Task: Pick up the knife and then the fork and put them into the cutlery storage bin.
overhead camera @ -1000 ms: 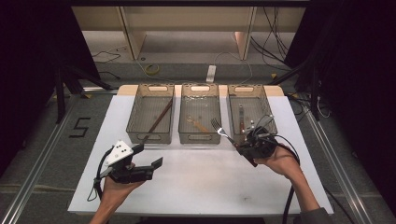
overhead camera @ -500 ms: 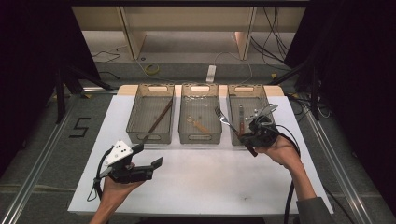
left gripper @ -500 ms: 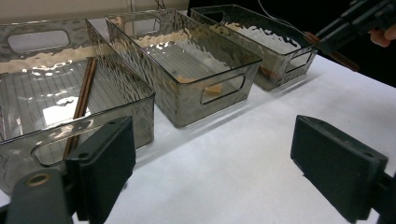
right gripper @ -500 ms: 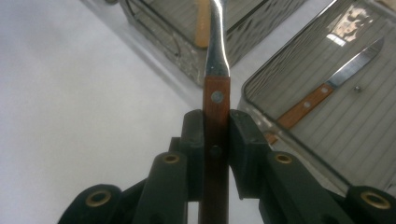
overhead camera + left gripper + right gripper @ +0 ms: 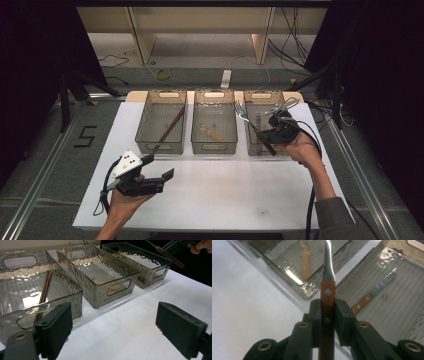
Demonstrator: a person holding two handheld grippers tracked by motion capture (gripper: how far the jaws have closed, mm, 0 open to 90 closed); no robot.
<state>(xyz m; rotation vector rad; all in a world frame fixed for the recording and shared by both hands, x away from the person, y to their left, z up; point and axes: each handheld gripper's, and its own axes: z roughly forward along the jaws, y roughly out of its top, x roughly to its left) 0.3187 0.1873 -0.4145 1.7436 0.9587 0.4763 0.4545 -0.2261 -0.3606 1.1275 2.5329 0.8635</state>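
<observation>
The right gripper (image 5: 267,131) was clamped on a fork (image 5: 250,122) with a wooden handle, its jaws pressed flat against both sides of the handle just below the metal neck, as the right gripper view made plain (image 5: 327,312). In the high view the fork hung in the air over the near left part of the right bin (image 5: 264,97), with its tines pointing up and toward the far left, above the gap between that bin and the middle bin (image 5: 215,148). The brown end of the handle stuck out below the gripper, toward the counter (image 5: 225,195). Inside the right bin lay a knife (image 5: 375,291) with a wooden handle, flat on the ribbed floor, well apart from the fork. The middle bin held a pale amber utensil (image 5: 305,257); what kind it was could not be told. The left bin (image 5: 161,148) held a long brown stick (image 5: 170,129) leaning from the near edge toward the far right corner. The left gripper (image 5: 155,177) rested low over the near left part of the counter in the person's hand, its jaws standing wide apart with nothing between them, and it faced the row of three bins (image 5: 115,331).
</observation>
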